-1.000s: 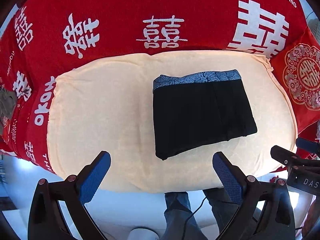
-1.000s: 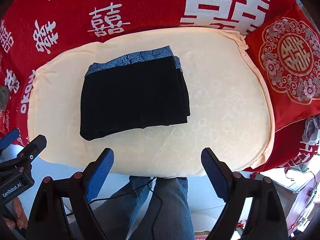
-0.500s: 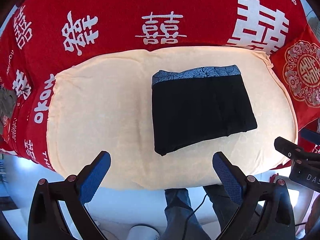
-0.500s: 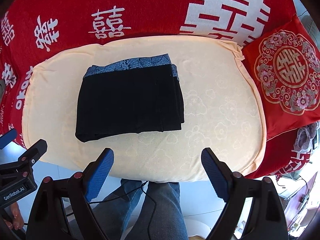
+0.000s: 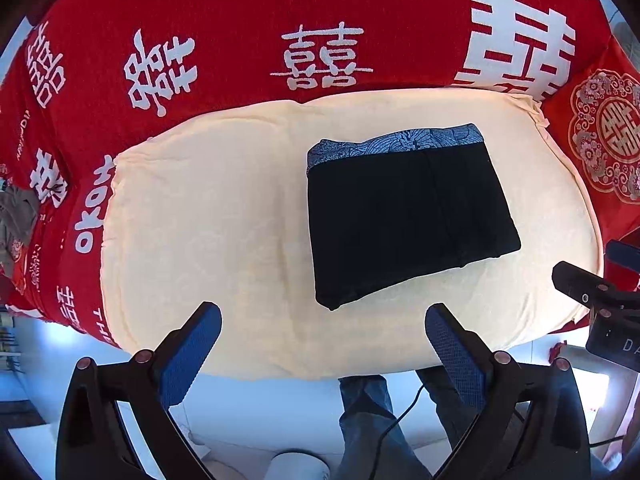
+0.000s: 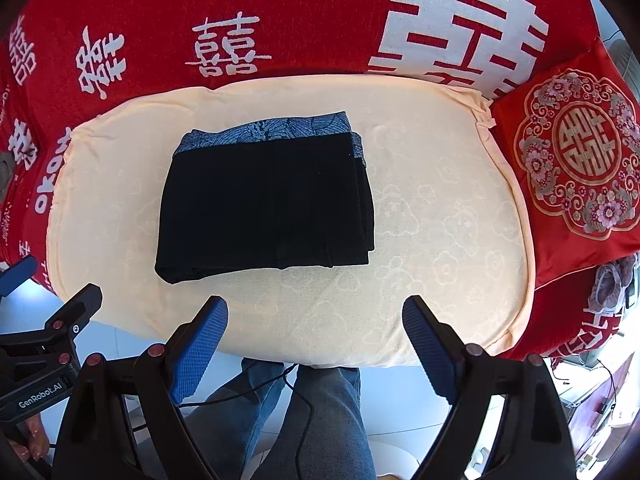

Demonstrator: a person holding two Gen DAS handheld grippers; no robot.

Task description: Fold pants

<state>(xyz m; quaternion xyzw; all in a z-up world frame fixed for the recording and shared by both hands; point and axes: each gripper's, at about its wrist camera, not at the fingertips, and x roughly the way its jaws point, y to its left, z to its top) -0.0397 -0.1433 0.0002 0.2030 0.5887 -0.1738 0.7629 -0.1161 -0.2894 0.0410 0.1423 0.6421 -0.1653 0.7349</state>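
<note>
A red wedding-print cover (image 6: 280, 8) backs the cream cushion (image 6: 440, 240), where the black pants (image 6: 264, 204) lie folded (patterned waistband away from the person). Left gripper (image 5: 322, 340) and right gripper (image 6: 316, 334) hang spread, empty. Snagging an edge could undo the fold. No containers appear.

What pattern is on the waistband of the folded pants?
The waistband carries a blue-grey leaf-like line print; the rest of the pants is plain black. Clearest in the right wrist view.

Both wrist cameras look steeply down from above; they share the cream cushion (image 5: 224, 216) (well below).
</note>
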